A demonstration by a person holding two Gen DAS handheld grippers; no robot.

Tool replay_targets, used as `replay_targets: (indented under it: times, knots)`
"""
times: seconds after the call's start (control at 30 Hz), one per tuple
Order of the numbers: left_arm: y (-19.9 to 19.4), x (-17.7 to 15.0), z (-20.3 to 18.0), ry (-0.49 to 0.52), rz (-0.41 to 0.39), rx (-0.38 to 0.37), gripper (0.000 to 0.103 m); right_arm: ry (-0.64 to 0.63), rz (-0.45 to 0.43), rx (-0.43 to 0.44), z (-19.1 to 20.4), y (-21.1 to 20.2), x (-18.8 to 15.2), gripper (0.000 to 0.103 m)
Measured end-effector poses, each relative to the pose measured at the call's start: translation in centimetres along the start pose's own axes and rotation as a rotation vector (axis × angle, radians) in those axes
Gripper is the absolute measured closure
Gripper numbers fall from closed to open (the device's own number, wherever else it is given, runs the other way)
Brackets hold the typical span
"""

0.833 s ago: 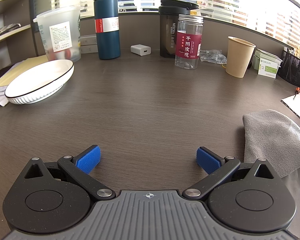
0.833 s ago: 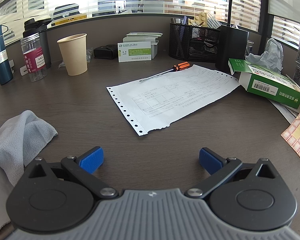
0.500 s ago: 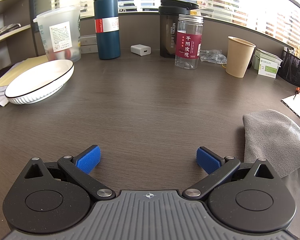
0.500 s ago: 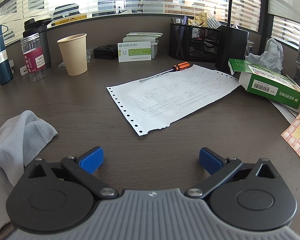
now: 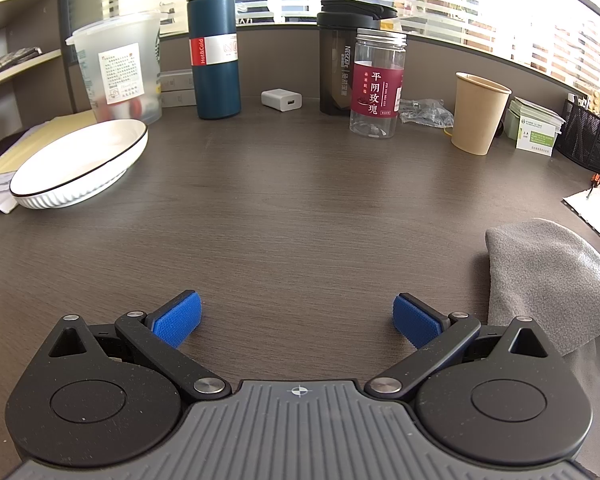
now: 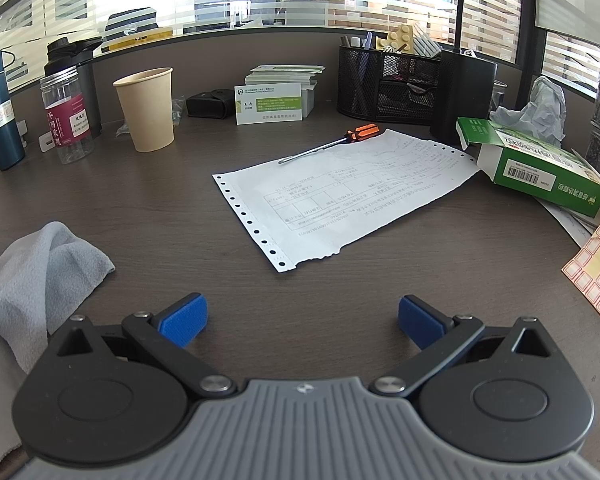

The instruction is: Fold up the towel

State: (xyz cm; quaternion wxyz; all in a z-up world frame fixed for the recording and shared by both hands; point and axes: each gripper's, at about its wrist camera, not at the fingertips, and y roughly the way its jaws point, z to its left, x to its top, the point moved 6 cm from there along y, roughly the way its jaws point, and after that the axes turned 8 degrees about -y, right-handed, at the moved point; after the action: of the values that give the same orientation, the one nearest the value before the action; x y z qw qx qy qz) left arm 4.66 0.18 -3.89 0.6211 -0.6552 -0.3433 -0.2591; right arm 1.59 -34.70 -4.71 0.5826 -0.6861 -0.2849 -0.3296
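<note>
Both claws spread to full width, nothing in either. Left claw [image 5: 296, 318] and right claw [image 6: 302, 320] sit over bare dark wood-grain surface [image 5: 300, 220]. Grey towel [image 5: 548, 280] lies bunched betw. the two, fleecy nap, soft rounded hump, unfolded. Judgement: fold not begun; best approach is to find two adjacent corners, pinch a single layer each, pull flat first. Perforated paper sheet [image 6: 340, 200] nearby, keep clear.

Dark desk [image 5: 300, 208] bearing towel [image 5: 548, 280], plate [image 5: 80, 164]
</note>
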Motion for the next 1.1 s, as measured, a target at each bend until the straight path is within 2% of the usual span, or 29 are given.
replay_targets:
  times: [1.1]
  knots:
    - [0.03, 0.1, -0.19, 0.0, 0.0, 0.0, 0.0, -0.006, 0.0, 0.006, 0.01, 0.16, 0.15, 0.0]
